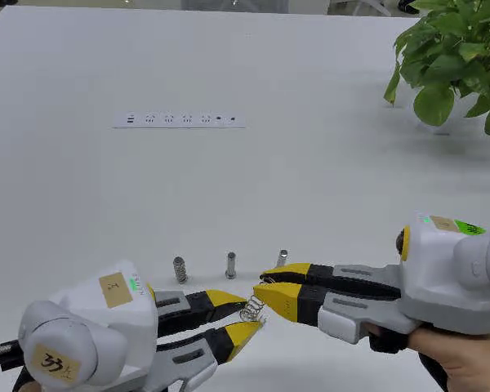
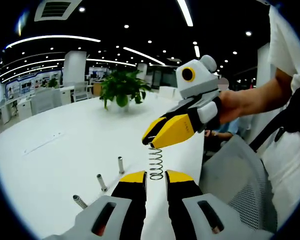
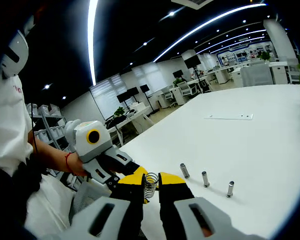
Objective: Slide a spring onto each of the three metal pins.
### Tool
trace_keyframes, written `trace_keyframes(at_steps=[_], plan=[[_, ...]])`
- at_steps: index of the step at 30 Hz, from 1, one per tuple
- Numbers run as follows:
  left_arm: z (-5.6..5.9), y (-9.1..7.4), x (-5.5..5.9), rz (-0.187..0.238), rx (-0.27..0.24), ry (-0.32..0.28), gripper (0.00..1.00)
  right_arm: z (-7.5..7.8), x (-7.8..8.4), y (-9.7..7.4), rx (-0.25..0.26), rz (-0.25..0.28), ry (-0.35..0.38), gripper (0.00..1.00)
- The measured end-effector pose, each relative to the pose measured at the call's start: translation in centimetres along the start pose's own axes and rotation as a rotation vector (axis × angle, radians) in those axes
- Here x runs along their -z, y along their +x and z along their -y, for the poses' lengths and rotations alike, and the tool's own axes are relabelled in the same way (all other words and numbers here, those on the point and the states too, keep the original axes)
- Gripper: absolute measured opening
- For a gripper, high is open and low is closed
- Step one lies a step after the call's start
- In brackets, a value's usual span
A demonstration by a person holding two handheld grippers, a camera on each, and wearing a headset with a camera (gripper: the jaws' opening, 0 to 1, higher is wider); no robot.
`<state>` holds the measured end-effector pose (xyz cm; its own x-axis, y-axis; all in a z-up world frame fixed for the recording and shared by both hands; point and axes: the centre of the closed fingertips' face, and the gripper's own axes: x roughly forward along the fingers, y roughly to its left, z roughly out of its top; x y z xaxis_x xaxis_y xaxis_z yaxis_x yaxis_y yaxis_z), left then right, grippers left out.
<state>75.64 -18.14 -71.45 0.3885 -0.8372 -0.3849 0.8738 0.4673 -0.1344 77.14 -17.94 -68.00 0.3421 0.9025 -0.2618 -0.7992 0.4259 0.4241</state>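
At the desk, step two is getting under way.
The left tongs and right tongs are meeting tip to tip, just short of three pins, one already sleeved; both are pinching the loose spring, which is likely needing aligning over a bare pin next.

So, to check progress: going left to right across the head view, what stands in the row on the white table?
Short metal pin wearing a coiled wire spring → bare short metal pin → second bare metal pin.
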Motion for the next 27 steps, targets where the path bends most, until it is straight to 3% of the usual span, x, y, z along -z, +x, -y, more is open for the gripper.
trace_keyframes(at_steps=[27], plan=[[0.43, 0.32, 0.68, -0.031, 0.019, 0.007, 0.11, -0.38, 0.47, -0.02, -0.013, -0.046, -0.096, 0.11]])
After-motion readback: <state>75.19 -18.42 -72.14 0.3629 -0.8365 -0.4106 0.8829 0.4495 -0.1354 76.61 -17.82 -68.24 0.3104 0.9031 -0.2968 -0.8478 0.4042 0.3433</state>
